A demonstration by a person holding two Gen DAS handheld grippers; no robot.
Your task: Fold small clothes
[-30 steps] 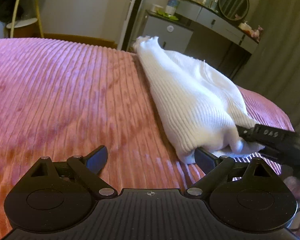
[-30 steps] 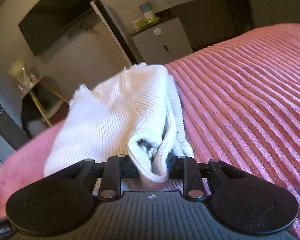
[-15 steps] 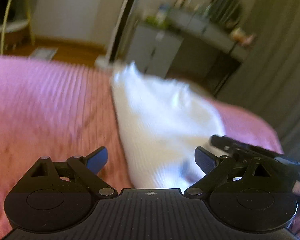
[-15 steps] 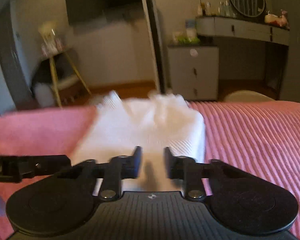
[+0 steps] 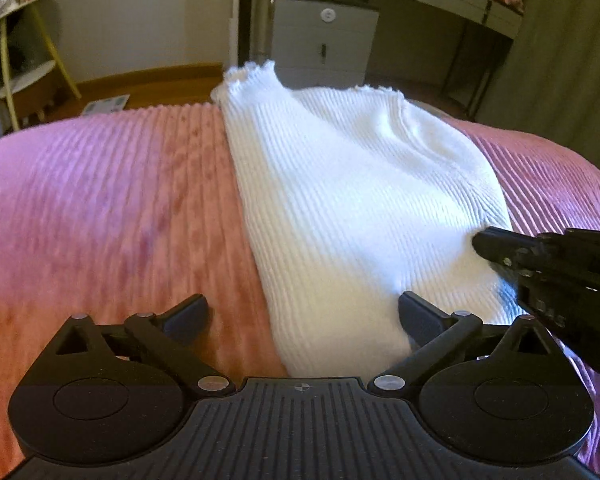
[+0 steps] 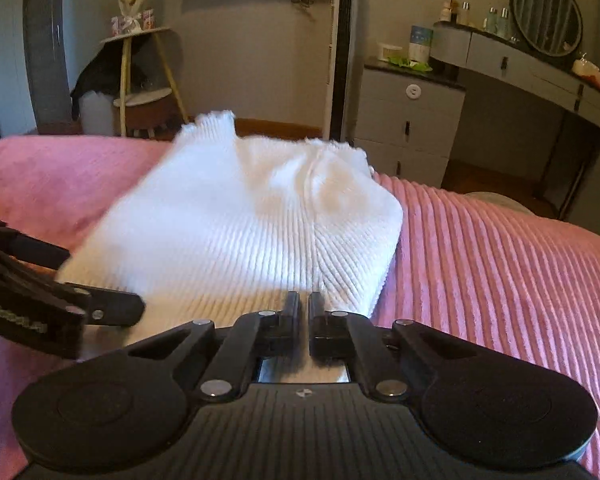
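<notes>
The white ribbed knit garment [image 5: 356, 208] lies folded lengthwise on the pink ribbed bedspread [image 5: 100, 208], its scalloped hem at the far end and its near edge directly ahead of both tools. The right gripper [image 6: 304, 304] has just been closing and its jaws now stand almost together over the near edge; whether any fabric is pinched between them cannot be told, since the knit appears to pass beneath the fingertips rather than between them. The left gripper [image 5: 304, 312] has just been opening and its jaws stand fully spread, with the garment's near left corner lying between them but untouched by either pad. Risk: if the right jaws caught only the top layer, lifting would peel the fold apart. Risk: if they caught nothing, the lift would leave the garment behind. The loose, stretchy knit is likely to sag and skew should the two tools rise unevenly. Beyond the bed stand a grey drawer cabinet [image 6: 412, 120] and a dressing table [image 6: 520, 60].
</notes>
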